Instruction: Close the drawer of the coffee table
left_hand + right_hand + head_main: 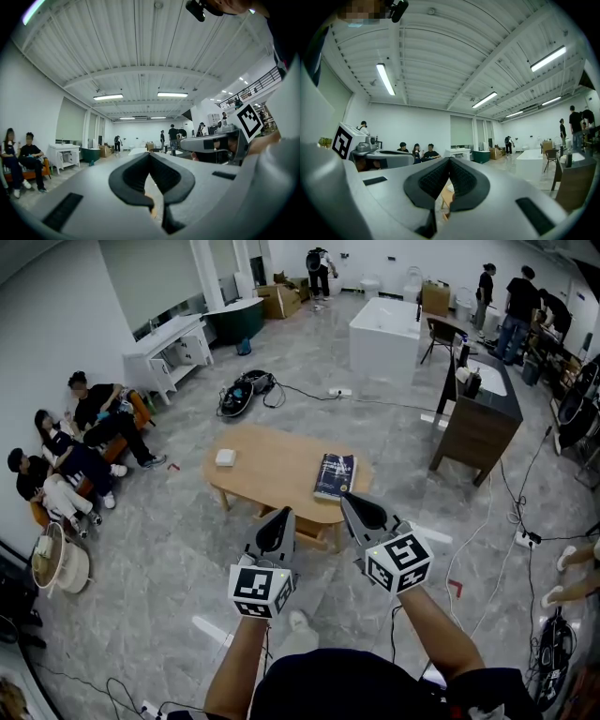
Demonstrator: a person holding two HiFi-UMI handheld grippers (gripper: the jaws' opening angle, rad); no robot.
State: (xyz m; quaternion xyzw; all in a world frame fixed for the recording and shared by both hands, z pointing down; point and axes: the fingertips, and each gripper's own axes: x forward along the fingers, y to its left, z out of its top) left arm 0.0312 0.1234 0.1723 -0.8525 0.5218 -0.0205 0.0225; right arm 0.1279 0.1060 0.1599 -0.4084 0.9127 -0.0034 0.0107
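While left gripper and right gripper hang by the drawer, fingers together, empty.
Drawer juts from the surface's near edge; on top: one book, one white box.

A grey marbled floor runs under a dark wood cabinet, with a white boxy unit just beyond it and a chair between the two. Far to the cabinet's left, a white vanity stands against the pale wall (people sit on an orange bench nearer along it). Above the cabinet, strip lights hang on a white ribbed ceiling.
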